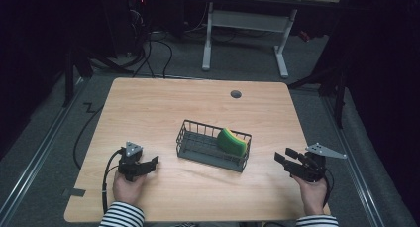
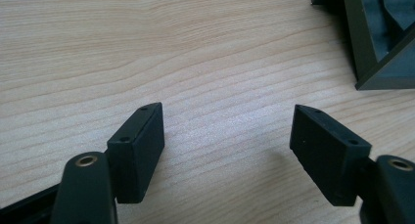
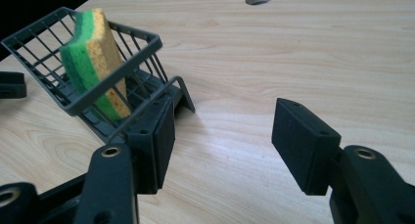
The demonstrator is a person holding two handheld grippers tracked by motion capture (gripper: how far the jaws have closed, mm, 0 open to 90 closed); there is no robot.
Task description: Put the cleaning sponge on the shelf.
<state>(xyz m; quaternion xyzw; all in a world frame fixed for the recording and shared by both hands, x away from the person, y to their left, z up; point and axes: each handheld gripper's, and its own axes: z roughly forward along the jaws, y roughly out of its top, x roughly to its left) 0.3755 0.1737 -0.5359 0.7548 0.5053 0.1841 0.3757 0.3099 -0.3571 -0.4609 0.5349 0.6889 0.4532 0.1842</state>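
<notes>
You'll find nothing to read here — no text, label, brand, number or sign stands on anything in view.

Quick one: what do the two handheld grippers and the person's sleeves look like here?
Both grippers are black. The left gripper and right gripper each have two blocky rectangular jaws with small screw holes, on arms with brass-ringed pivots. Each carries a grey three-cornered plate on top and trails a black cable. The person wears black-and-white striped sleeves.

High view overhead; tool views low, close — share basket.
</notes>
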